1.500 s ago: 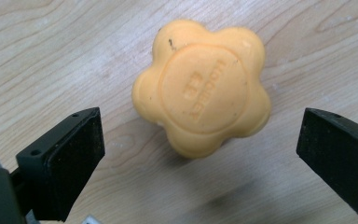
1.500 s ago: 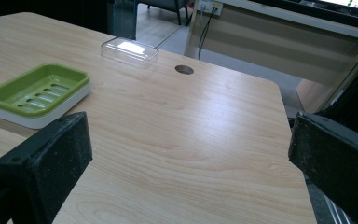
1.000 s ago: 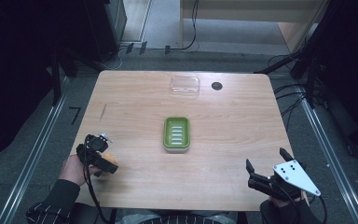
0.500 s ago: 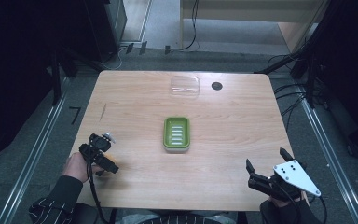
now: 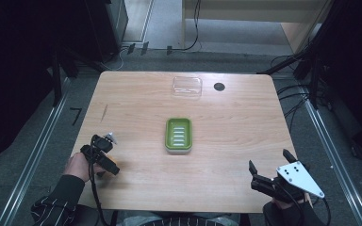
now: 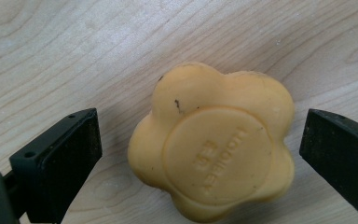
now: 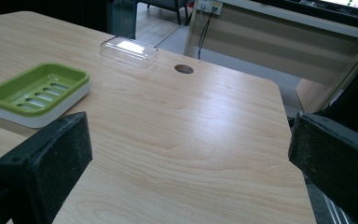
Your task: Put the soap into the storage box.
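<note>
A yellow flower-shaped soap [image 6: 212, 144] lies flat on the wooden table [image 5: 226, 117], stamped side up. My left gripper [image 6: 199, 137] points down over it, open, with one black jaw on each side and a gap to both. From above, the left gripper [image 5: 103, 156] sits near the table's front left, held by a hand. A green soap dish [image 5: 178, 134] on a white base stands empty mid-table. My right gripper [image 5: 269, 160] is open at the front right corner, with nothing between its jaws, and faces the soap dish [image 7: 37, 91].
A clear plastic lid [image 5: 187, 86] lies near the far edge, with a round cable hole [image 5: 219, 86] to its right. The clear lid [image 7: 129, 49] and the hole [image 7: 183, 69] lie beyond the dish. Metal rails and cables run along the floor on both sides.
My left gripper has edged slightly right over the soap, which now lies hidden under it in the high view. The right gripper has not moved.
</note>
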`<state>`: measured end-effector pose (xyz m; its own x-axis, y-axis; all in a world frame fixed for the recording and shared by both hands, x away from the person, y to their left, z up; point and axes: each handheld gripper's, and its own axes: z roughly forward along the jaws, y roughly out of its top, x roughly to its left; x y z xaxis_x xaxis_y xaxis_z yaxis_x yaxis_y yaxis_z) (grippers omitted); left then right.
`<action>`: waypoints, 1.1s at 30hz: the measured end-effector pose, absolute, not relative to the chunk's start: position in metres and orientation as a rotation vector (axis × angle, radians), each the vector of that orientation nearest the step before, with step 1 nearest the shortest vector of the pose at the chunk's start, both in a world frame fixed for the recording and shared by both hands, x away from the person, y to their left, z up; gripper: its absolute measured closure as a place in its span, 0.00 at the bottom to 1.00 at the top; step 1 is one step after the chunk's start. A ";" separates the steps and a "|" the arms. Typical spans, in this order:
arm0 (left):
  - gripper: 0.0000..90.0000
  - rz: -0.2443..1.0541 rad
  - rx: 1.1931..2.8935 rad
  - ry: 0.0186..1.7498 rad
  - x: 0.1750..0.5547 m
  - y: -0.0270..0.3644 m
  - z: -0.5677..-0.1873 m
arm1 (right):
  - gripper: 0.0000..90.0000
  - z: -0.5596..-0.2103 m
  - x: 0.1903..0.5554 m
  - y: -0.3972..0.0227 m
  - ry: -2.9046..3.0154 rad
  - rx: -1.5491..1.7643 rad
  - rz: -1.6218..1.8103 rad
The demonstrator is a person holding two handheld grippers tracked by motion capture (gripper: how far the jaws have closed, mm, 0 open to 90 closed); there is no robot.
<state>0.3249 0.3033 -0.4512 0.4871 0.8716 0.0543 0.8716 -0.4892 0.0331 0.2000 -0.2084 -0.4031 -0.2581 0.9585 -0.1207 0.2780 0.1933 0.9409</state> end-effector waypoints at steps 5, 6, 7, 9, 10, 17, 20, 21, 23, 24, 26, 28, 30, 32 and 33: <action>0.02 0.111 2.710 1.594 0.325 0.304 -0.452 | 0.00 -0.403 0.200 -0.209 1.683 1.179 1.098; 0.03 0.110 2.716 1.594 0.324 0.304 -0.452 | 0.00 -0.403 0.200 -0.209 1.683 1.179 1.097; 0.04 0.107 2.716 1.590 0.324 0.304 -0.452 | 0.00 -0.403 0.200 -0.209 1.683 1.179 1.097; 0.05 0.102 2.718 1.588 0.324 0.305 -0.453 | 0.00 -0.403 0.200 -0.209 1.683 1.180 1.098; 0.06 0.105 2.723 1.579 0.323 0.305 -0.453 | 0.00 -0.403 0.200 -0.209 1.682 1.181 1.099; 0.15 0.095 2.723 1.580 0.323 0.306 -0.454 | 0.00 -0.403 0.200 -0.209 1.680 1.184 1.101; 0.15 0.089 2.716 1.580 0.323 0.307 -0.454 | 0.00 -0.403 0.200 -0.209 1.681 1.182 1.100; 0.16 0.089 2.716 1.581 0.323 0.307 -0.454 | 0.00 -0.403 0.200 -0.209 1.683 1.181 1.099; 0.19 0.091 2.715 1.578 0.322 0.307 -0.453 | 0.00 -0.403 0.200 -0.209 1.680 1.184 1.101; 0.19 0.090 2.714 1.578 0.322 0.306 -0.453 | 0.00 -0.403 0.200 -0.209 1.680 1.184 1.101; 0.22 0.091 2.706 1.577 0.321 0.306 -0.452 | 0.00 -0.403 0.200 -0.209 1.681 1.183 1.101; 0.24 0.094 2.711 1.564 0.321 0.305 -0.451 | 0.00 -0.403 0.200 -0.209 1.680 1.183 1.101; 0.28 0.101 2.713 1.560 0.320 0.304 -0.451 | 0.00 -0.403 0.200 -0.209 1.680 1.184 1.101; 0.28 0.101 2.713 1.554 0.320 0.304 -0.450 | 0.00 -0.403 0.200 -0.209 1.680 1.184 1.101; 0.28 0.101 2.713 1.553 0.320 0.304 -0.450 | 0.00 -0.403 0.200 -0.209 1.680 1.183 1.101</action>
